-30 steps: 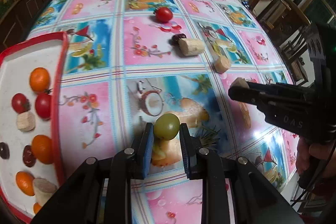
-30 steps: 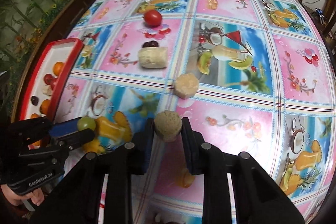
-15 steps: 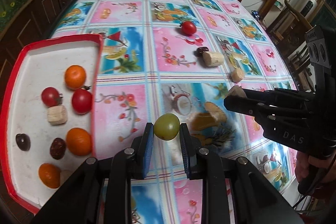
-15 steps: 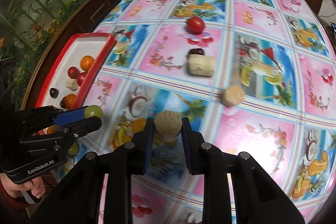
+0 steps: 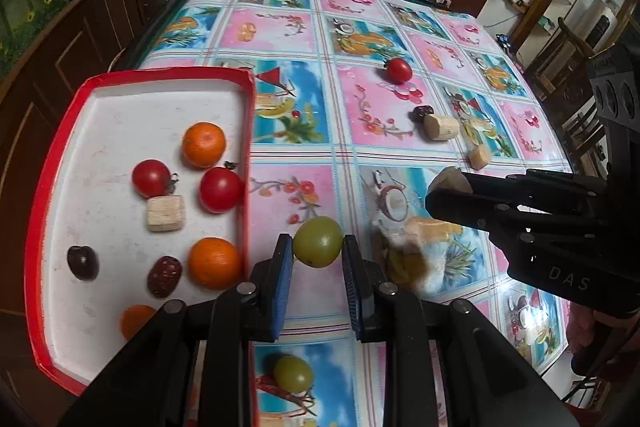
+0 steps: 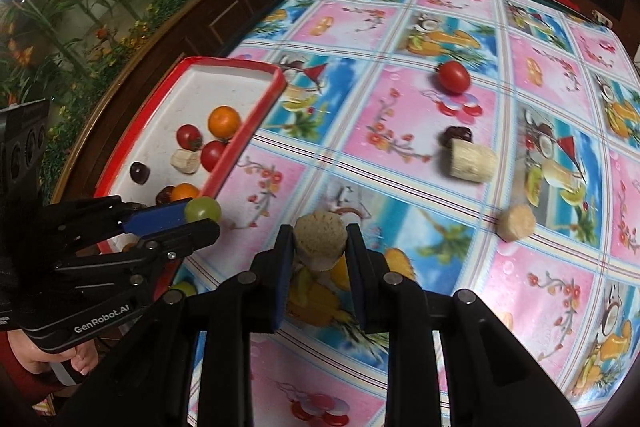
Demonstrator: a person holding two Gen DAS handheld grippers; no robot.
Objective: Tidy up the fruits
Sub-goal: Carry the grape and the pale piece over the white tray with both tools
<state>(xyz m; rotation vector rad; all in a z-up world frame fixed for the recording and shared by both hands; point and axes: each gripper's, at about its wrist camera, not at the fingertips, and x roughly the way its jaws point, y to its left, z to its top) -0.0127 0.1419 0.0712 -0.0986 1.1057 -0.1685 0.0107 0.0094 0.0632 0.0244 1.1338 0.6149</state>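
Both my grippers carry fruit toward the red tray [image 5: 249,131] at the table's left edge: my left gripper [image 5: 317,259] is clamped on a green grape [image 5: 318,242], held in the air just right of the tray's near rim, while my right gripper [image 6: 320,249] is closed on a pale cut chunk [image 6: 320,235] over the patterned tablecloth [image 6: 400,115], nearer the middle. The tray already holds a fair haul: two oranges in plain sight and a third half-hidden at the bottom, two red tomatoes, one pale chunk [image 5: 165,213] and two dark fruits. The job looks to me roughly two-thirds done. Still out on the cloth are a red tomato [image 6: 453,77], a dark fruit [image 6: 458,135] touching a larger pale chunk [image 6: 472,161], a smaller pale chunk [image 6: 516,223], and a second green grape [image 5: 293,374] lying below my left gripper. Neither held piece has reached the tray yet.
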